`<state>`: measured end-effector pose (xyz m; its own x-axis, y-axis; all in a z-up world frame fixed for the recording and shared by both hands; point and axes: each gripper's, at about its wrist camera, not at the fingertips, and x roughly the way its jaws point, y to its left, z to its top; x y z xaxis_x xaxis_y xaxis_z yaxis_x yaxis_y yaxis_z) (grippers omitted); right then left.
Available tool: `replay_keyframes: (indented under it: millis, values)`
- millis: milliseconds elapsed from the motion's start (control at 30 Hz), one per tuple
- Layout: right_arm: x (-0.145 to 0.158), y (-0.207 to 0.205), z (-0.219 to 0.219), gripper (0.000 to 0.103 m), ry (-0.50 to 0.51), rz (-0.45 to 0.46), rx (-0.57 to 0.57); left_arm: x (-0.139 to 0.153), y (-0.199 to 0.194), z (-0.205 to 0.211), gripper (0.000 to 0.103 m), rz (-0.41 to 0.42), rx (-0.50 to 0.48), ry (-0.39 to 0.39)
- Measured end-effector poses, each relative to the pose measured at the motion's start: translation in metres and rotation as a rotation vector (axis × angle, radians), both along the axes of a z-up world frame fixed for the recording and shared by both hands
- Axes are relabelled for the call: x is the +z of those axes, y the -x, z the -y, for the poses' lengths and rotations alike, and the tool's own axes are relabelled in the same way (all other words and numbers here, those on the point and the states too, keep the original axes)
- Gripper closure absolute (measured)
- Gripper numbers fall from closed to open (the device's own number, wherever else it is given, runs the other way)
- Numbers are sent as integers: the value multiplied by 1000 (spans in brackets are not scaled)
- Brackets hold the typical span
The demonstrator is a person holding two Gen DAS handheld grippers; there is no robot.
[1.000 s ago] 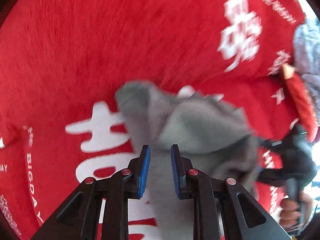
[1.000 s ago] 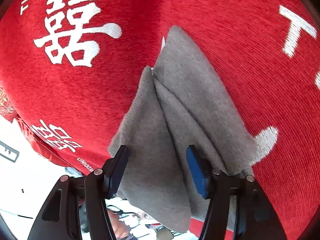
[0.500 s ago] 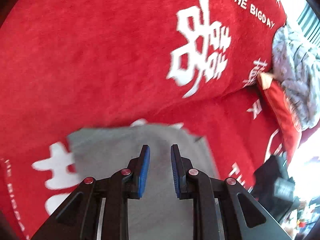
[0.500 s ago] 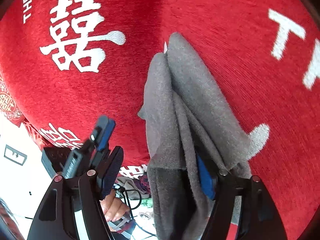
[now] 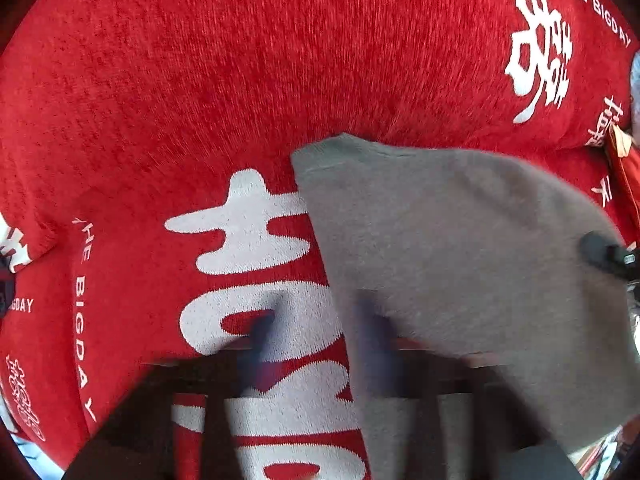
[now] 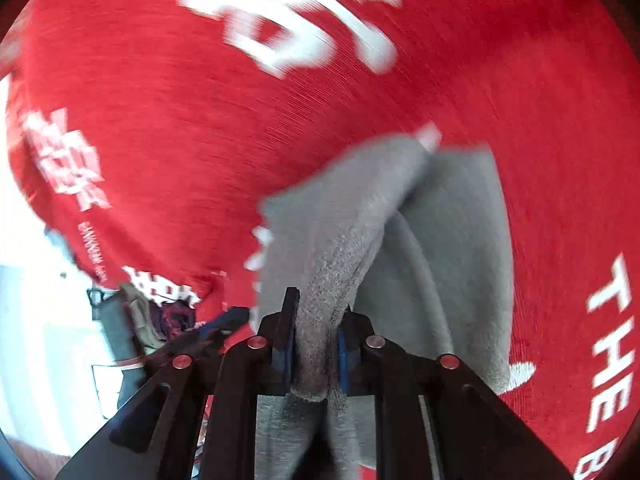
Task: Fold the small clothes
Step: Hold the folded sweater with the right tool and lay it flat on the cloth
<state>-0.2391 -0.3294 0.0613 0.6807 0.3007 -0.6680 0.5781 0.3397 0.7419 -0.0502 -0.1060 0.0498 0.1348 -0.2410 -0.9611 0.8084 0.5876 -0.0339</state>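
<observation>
The right gripper (image 6: 316, 344) is squeezing a thick bunched edge of the gray cloth (image 6: 452, 264). Its blue pads (image 6: 343, 354) press the cloth from both sides, and its jaws have just been closing on it. From there the cloth runs away from the gripper in soft folds and lies down on the red blanket (image 6: 200, 128) with the big white letters.

The left gripper (image 5: 316, 344) looks very blurry. Its jaws have just been opening, and now they stand wide apart. One finger is over the red blanket (image 5: 200, 80) and the other is over the edge of the gray cloth (image 5: 460, 240). Nothing is pinched between them.

I think this is the middle of a fold. The left side has let go, and the right side has a fresh hold to carry its edge over. Next, the right hand likely needs to lift gently, bring the edge across the cloth, and lay it down flat with the edges lined up. The left gripper could hold the cloth down so it does not slide.

The left view shows the cloth spread wide and mostly flat, which the right view does not. The right view shows the tight pinch and the folds up close. At the right edge of the left view, a small dark part pokes in over the cloth, but I cannot tell what it is.
</observation>
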Motion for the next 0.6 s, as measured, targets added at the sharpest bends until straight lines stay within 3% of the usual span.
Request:
replay_keyframes:
  millis: [67,133,200,233,300,400,467,533,600]
  values:
    - [-5,12,3,86,4,-37,-17,4,0,-5,1,18,13,11]
    - [-29,26,6,86,-9,-142,-40,-2,6,-1,1,8,3,-4]
    - [-63,41,7,86,-100,-237,-76,-9,9,4,1,-4,6,-22]
    - [-74,50,7,86,-152,-232,-109,-12,10,4,1,-9,7,-31]
    - [-76,62,7,85,-180,-199,-163,-21,9,5,1,-48,3,-43]
    - [-59,61,2,82,-101,-237,-117,-26,3,-1,1,-88,18,-43]
    - [-48,59,3,79,-83,-215,-91,-26,-1,-1,1,-90,20,-41]
    - [-46,61,10,70,-111,-163,-94,-22,-4,-3,1,-63,27,-36]
    - [-48,53,16,44,-140,-135,-105,-20,-7,-3,1,-37,40,-33]
